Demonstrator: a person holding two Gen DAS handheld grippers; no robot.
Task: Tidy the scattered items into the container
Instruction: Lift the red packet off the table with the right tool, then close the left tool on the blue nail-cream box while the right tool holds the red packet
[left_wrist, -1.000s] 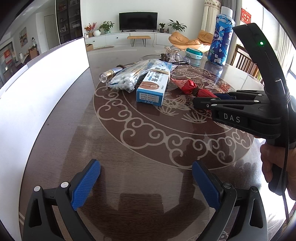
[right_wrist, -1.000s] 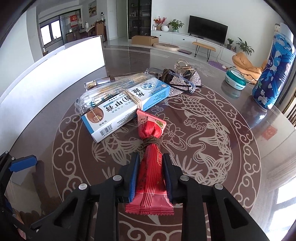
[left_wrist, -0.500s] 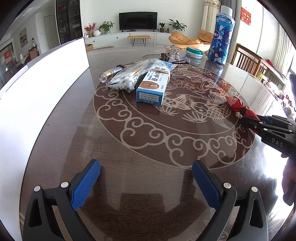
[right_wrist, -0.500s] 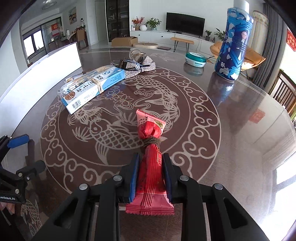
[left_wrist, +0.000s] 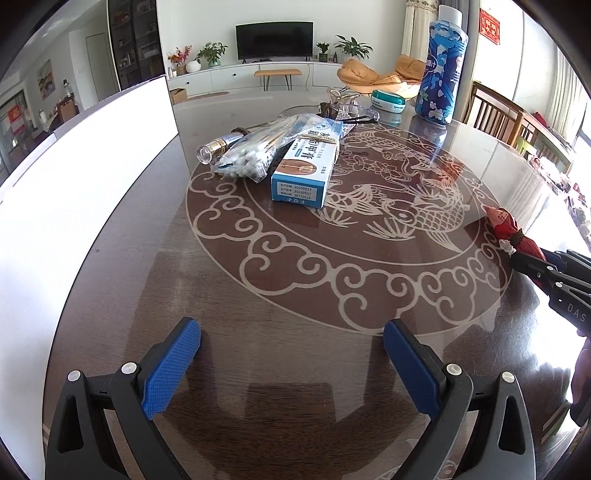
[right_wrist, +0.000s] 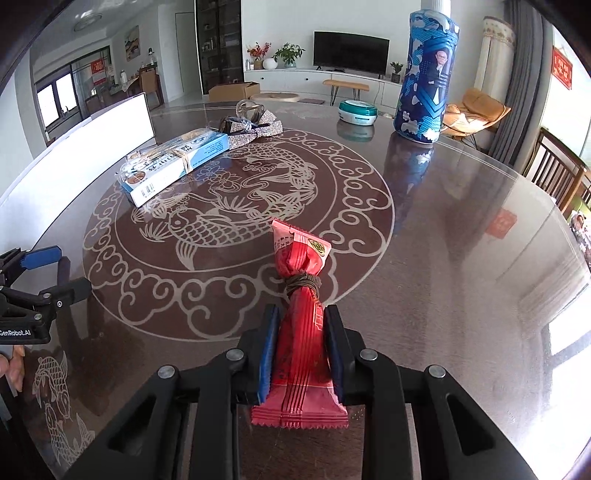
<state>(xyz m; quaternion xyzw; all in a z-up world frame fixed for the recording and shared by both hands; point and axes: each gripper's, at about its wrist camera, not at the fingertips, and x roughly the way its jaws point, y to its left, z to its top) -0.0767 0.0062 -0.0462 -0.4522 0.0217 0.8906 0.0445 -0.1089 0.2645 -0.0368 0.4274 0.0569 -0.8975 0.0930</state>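
My right gripper (right_wrist: 301, 317) is shut on a red snack packet (right_wrist: 301, 295) tied round the middle with cord, held just above the dark patterned table (right_wrist: 443, 258). From the left wrist view, that packet (left_wrist: 502, 223) and the right gripper (left_wrist: 524, 260) show at the far right edge. My left gripper (left_wrist: 291, 328) stands open over bare table with nothing between its blue pads. A large white container (left_wrist: 74, 184) runs along the table's left side. A blue-and-white box (left_wrist: 306, 166), a bag of cotton swabs (left_wrist: 251, 151) and a small glass bottle (left_wrist: 210, 149) lie piled beyond it.
A tall blue can (right_wrist: 424, 74) and a teal round tin (right_wrist: 357, 110) stand at the far side. Glasses on a sparkly pouch (right_wrist: 255, 127) lie behind the box. Wooden chairs (left_wrist: 498, 118) line the right edge. A person's hand (left_wrist: 583, 387) grips the right tool.
My right gripper has carried the red packet away from the pile, rightward across the table, and rolled a little. The left gripper has stayed still and open.
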